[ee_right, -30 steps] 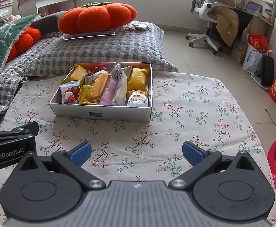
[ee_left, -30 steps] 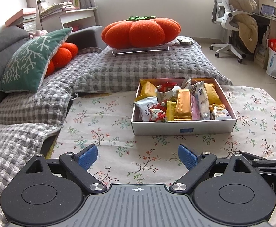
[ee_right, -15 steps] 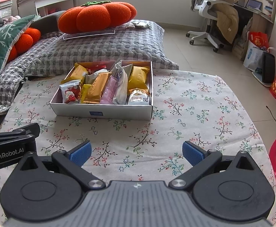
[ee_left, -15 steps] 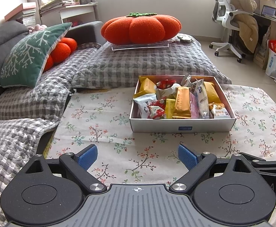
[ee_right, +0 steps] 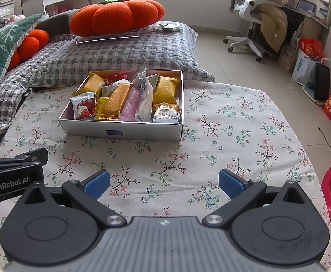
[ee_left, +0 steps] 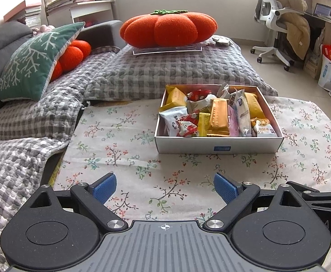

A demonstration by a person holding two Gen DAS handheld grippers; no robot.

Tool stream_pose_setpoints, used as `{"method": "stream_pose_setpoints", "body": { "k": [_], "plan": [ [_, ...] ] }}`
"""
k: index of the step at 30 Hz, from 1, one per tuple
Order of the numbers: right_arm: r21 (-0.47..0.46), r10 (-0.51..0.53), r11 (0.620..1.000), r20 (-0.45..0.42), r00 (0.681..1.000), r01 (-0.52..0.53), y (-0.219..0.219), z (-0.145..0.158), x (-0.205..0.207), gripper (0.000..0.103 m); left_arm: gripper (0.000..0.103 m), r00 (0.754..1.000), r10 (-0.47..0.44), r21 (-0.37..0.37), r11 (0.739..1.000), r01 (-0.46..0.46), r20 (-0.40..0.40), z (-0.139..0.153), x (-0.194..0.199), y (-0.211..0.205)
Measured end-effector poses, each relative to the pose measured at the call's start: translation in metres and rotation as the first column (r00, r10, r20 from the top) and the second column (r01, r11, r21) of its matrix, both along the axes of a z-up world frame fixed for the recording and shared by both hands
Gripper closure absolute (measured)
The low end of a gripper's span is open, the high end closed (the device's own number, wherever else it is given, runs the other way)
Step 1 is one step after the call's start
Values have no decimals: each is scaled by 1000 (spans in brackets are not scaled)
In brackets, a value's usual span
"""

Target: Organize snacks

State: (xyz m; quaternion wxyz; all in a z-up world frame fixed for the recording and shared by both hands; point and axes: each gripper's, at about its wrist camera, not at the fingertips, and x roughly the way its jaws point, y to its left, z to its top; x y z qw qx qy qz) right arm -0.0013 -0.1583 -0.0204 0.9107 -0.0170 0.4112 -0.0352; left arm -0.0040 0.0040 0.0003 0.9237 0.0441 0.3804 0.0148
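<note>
**Blue pads wide apart over the flowery cloth**

Blue rubber pads sit at the tips of both tools we hold. Our left black two-finger gripper (ee_left: 164, 187) has its fingers spread wide with nothing between them. Our right black two-finger gripper (ee_right: 164, 182) is spread just as wide and holds nothing too. Both hang over the pale tablecloth with small flower sprigs (ee_left: 124, 140), well apart from the snacks.

We see the shallow white cardboard box (ee_left: 218, 145) resting on the cloth ahead of us. From the left camera it is ahead and a bit to the right; from the right camera it is ahead and a bit to the left. The box is full of snack packets lying in a heap. A long gold foil packet (ee_left: 218, 119) lies in the middle. A red and white wrapped snack (ee_right: 83, 110) sits at the near left corner. A puffy yellow bag (ee_right: 165, 87) lies at the far right side.

Behind the box sits a big orange pumpkin-shaped cushion (ee_left: 167, 28) on a grey checked quilt (ee_left: 165, 72).
</note>
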Motion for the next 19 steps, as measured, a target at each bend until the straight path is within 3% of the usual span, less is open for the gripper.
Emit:
{"method": "stream_pose_setpoints", "body": {
  "k": [19],
  "plan": [
    [0,1,1000,-5,1000,-1,0,-1,0,1,9,1000,0,1,1000,0,-4,-1,0,0]
  ]
}}
